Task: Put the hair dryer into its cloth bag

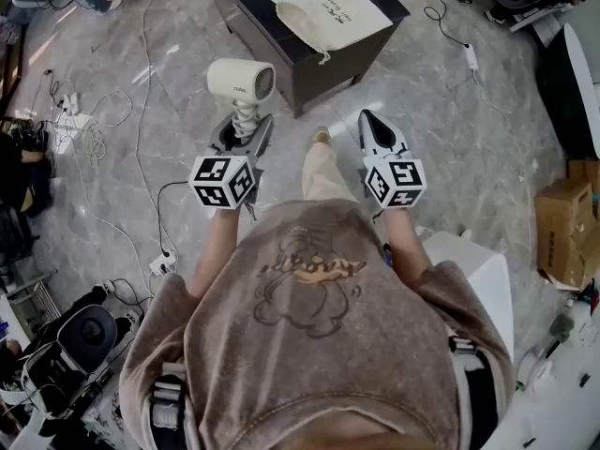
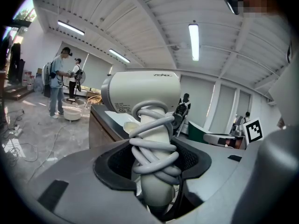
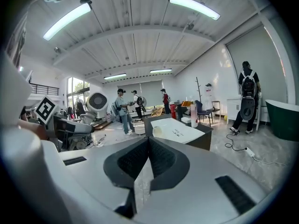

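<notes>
Short of the dark table (image 1: 267, 40), carried a hair dryer (image 1: 240, 80) upright.
Clamped the left gripper (image 1: 247, 127) on the dryer's handle (grey cord (image 2: 154, 148) wound round it, caught between the pads), with the cream head standing clear above the jaws. Held the right gripper (image 1: 367, 117) empty alongside, jaws pressed together, pointed toward the table. Saw the cloth bag (image 1: 333, 12) lying flat on the tabletop, well apart from the dryer, a drawstring hanging over the near edge, pale stone floor (image 1: 450, 129) below.
</notes>
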Action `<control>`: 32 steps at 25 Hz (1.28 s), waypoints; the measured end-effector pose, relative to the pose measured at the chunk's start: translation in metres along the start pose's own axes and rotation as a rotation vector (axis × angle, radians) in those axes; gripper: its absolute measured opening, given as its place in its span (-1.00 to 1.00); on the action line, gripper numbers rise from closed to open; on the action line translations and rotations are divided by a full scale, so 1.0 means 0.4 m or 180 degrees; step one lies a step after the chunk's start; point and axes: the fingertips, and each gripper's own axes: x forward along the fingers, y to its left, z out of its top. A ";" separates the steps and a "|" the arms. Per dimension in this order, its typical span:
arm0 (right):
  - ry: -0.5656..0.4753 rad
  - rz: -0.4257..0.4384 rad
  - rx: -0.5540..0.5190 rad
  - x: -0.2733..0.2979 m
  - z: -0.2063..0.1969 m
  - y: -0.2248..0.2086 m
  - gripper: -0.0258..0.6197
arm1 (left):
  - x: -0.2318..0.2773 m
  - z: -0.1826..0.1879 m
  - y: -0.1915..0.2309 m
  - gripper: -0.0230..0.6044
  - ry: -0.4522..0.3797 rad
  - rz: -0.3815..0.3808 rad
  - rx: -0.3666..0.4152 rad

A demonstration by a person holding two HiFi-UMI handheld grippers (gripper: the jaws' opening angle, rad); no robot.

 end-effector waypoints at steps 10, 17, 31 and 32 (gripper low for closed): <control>-0.0003 0.0139 -0.0043 0.298 0.108 -0.104 -0.92 | 0.227 0.128 0.139 -0.14 0.0012 0.0067 -0.0015; 0.0028 0.0294 -0.0081 0.483 0.197 -0.184 -0.92 | 0.378 0.236 0.224 -0.14 -0.0009 0.0172 -0.0063; 0.0106 0.0592 -0.0126 0.716 0.268 -0.351 -0.92 | 0.604 0.326 0.319 -0.14 -0.0034 0.0492 -0.0174; 0.0114 0.0608 -0.0126 0.728 0.272 -0.359 -0.92 | 0.612 0.331 0.323 -0.14 -0.0035 0.0509 -0.0175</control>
